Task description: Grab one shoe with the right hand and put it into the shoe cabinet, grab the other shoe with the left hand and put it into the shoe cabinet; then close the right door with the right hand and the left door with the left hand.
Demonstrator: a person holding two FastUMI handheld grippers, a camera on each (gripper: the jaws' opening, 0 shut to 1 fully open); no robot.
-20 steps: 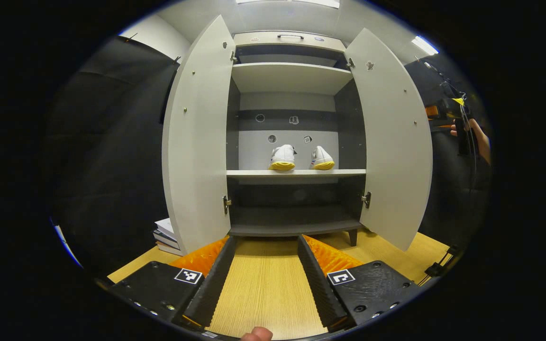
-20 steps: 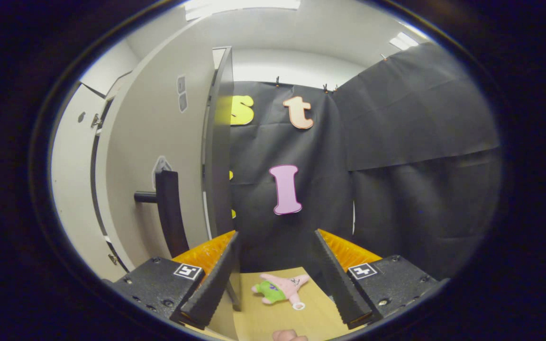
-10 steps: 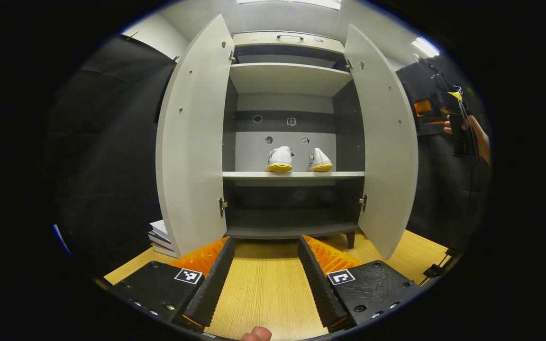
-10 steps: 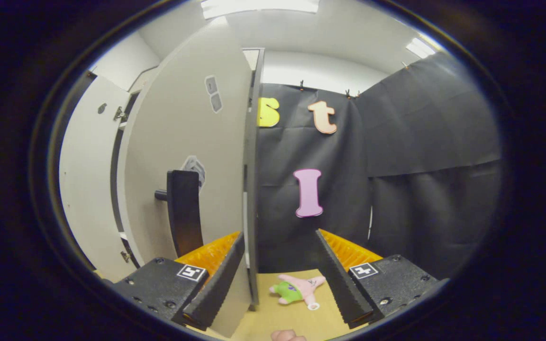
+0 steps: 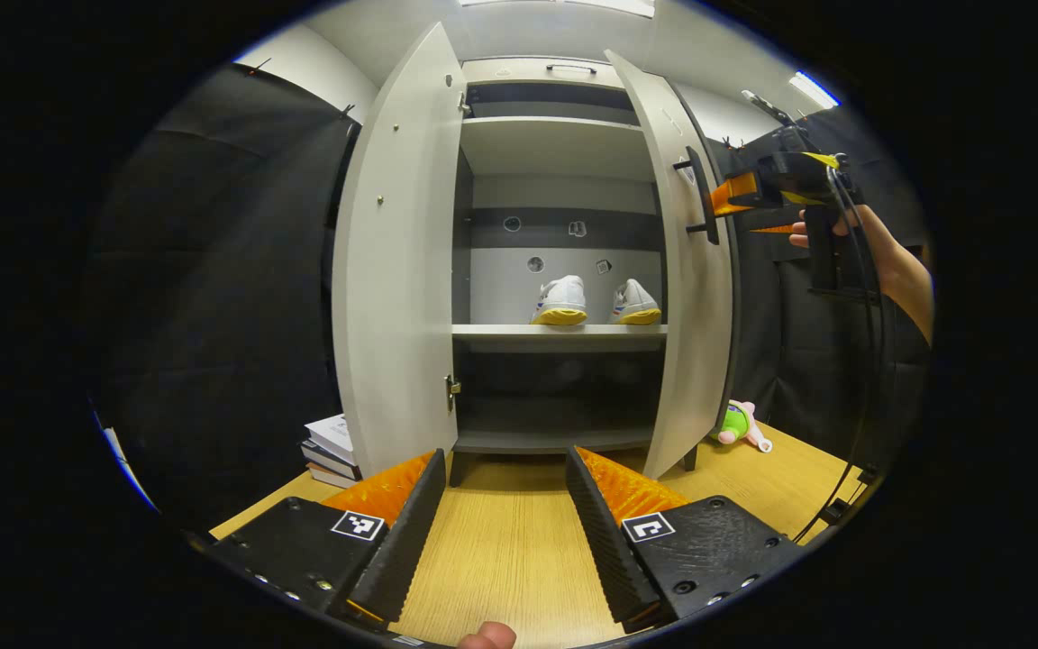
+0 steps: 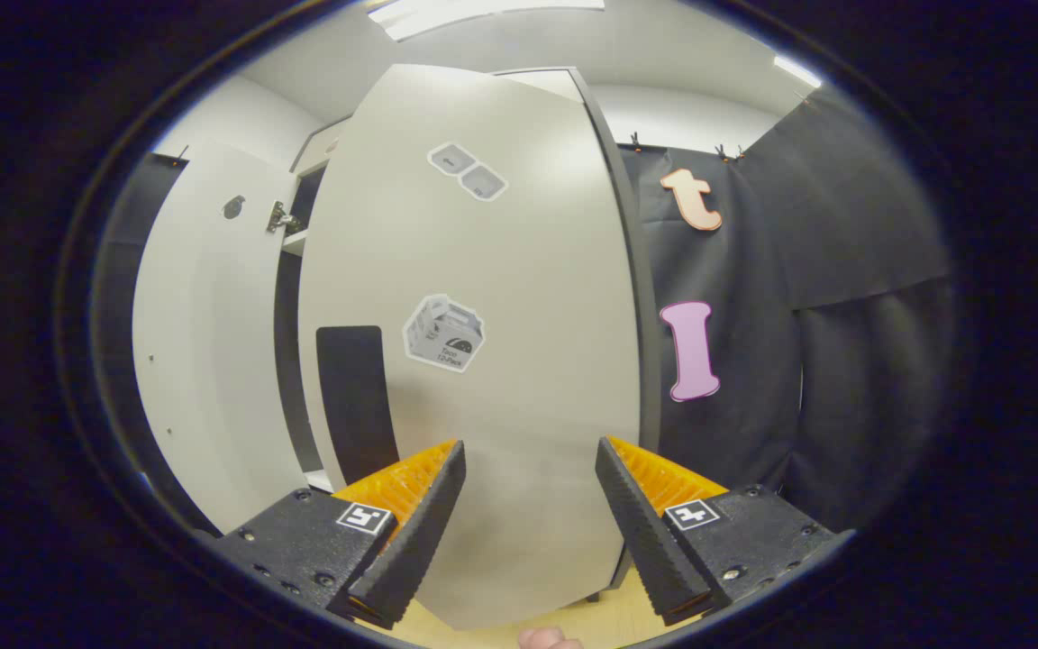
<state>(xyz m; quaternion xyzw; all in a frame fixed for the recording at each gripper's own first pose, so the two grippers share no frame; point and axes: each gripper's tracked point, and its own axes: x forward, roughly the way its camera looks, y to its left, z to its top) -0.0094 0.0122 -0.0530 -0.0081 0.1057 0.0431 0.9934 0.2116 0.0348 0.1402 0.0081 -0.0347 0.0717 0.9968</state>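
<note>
Closing the right door (image 6: 483, 361) looked like the step in hand: the right tool (image 6: 528, 505) faced its outer panel with fingers spread and nothing between them, the dark handle (image 6: 352, 397) just off to its left. A push near the hinge edge might stall or slip. Both shoes (image 5: 596, 302) sat on the cabinet's middle shelf (image 5: 559, 332), well ahead of the left tool (image 5: 503, 514), also spread and empty. The left door (image 5: 393, 270) stood wide open and could be forgotten.
</note>
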